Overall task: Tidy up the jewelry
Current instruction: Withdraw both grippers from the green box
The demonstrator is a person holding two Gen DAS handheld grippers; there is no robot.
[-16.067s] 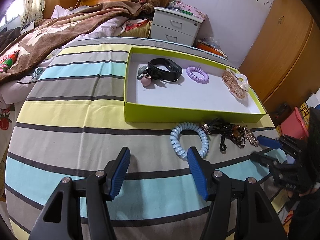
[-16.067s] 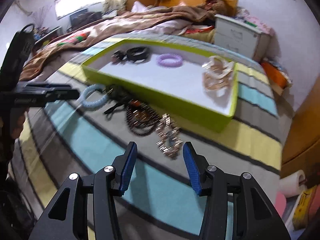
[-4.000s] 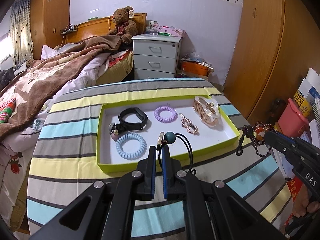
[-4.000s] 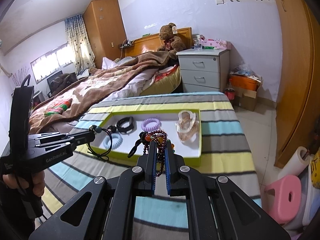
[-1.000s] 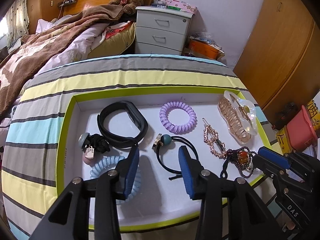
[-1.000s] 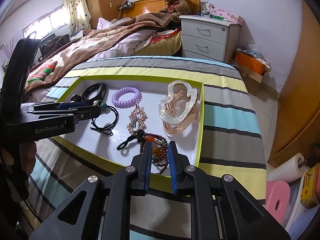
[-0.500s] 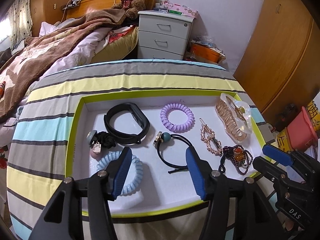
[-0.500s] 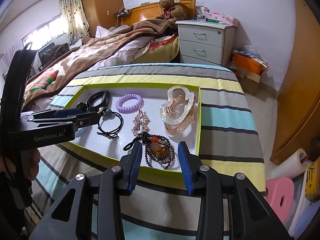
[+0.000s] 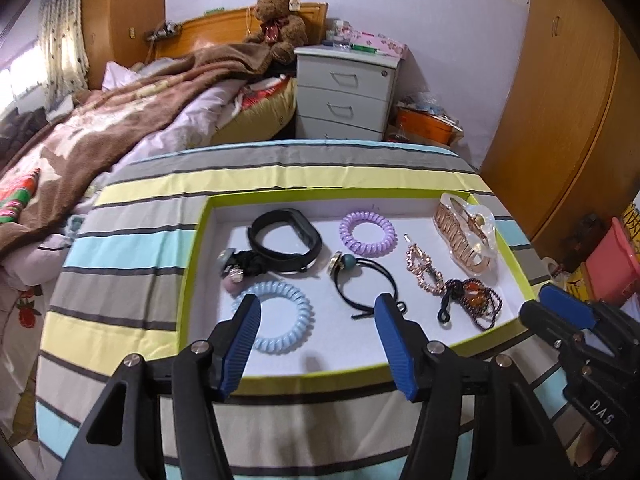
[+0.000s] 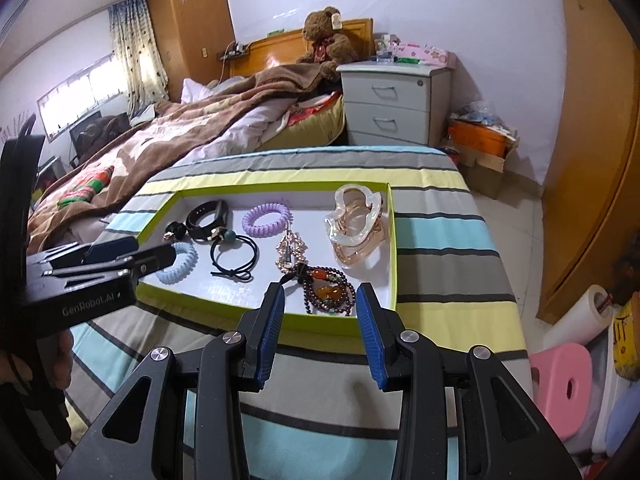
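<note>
— What do we count in the tray [image 9: 196, 248]?

— Eight pieces, all lying on its white floor. Two coil hair ties: the blue coil tie [image 9: 282, 324] at the near left and the purple coil tie [image 9: 368, 233] toward the far side. One black wristband [image 9: 285, 240] at the far left, touching one small black hair tie with charms [image 9: 238, 264]. One black elastic with a teal bead [image 9: 362, 276] in the middle. One rose-gold hair clip [image 9: 424, 270], one beaded bracelet [image 10: 328, 290] at the near right corner just beside the clip, and one clear claw clip [image 10: 356, 220] against the right wall.

— And our two grippers?

— The left gripper [image 9: 316, 340] has its jaws spread wide and holds nothing; it sits over the tray's near edge, with the blue coil tie seen between its fingers. The right gripper [image 10: 320, 322] is equally parted and empty, just short of the near rim, framing the beaded bracelet.

— What has changed?

— Four seconds ago we held the elastic clamped in the left and the bracelet in the right, both in the air. Now each lies in the tray. Over the last half second both grippers have drawn back a little and opened wider.

— Around the tray?

— One striped cloth [image 10: 436, 240] under it, one nightstand [image 10: 394, 100] and one teddy bear [image 10: 328, 42] behind.
</note>
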